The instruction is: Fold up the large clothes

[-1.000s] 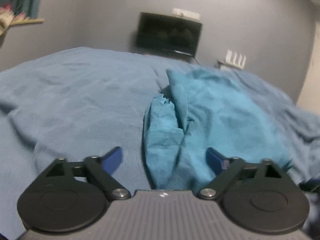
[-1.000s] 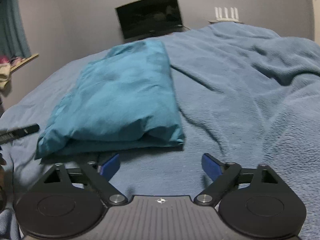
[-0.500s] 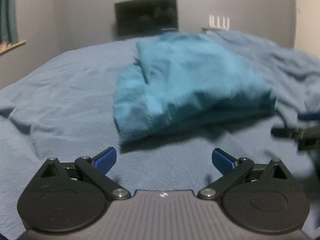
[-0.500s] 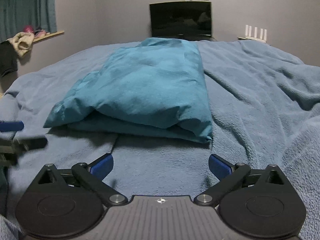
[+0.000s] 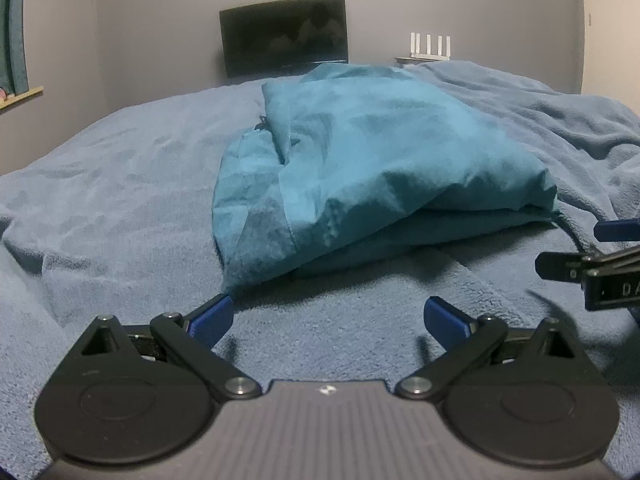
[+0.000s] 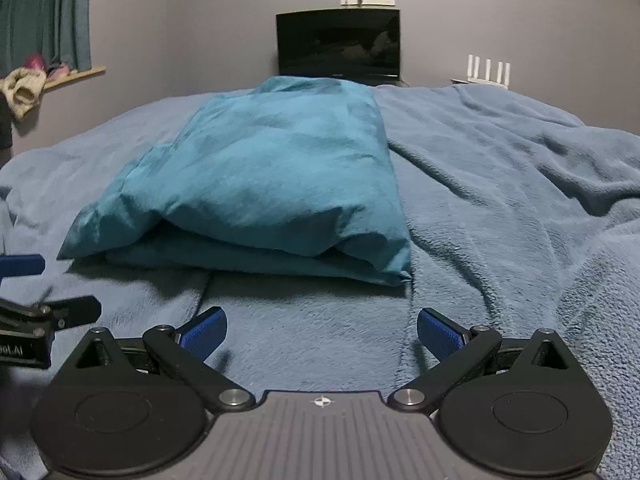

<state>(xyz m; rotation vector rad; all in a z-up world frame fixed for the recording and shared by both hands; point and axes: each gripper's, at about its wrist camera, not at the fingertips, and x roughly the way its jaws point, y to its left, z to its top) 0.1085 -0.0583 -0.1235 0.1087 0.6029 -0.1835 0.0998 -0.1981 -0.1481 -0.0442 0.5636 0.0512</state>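
A teal garment (image 5: 360,168) lies folded into a long thick bundle on a blue blanket (image 5: 120,184); the right wrist view shows the same teal garment (image 6: 272,176) from its near end. My left gripper (image 5: 328,318) is open just short of the bundle's near left corner, nothing between its blue pads. My right gripper (image 6: 322,332) is open too, low over the blanket in front of the bundle's near edge and holding nothing. Each gripper shows at the edge of the other's view: the right gripper (image 5: 600,256) and the left gripper (image 6: 24,292).
The blanket (image 6: 520,200) is rumpled into ridges on the right. A dark screen (image 6: 338,46) stands against the far wall with a white router (image 6: 486,70) beside it. A curtain (image 6: 44,16) and a shelf with clothes (image 6: 24,84) are at the left.
Both views have levelled out of a tilt. The left gripper has drawn back from the garment, which lay between its fingers a second ago, and now sits just before the near corner.
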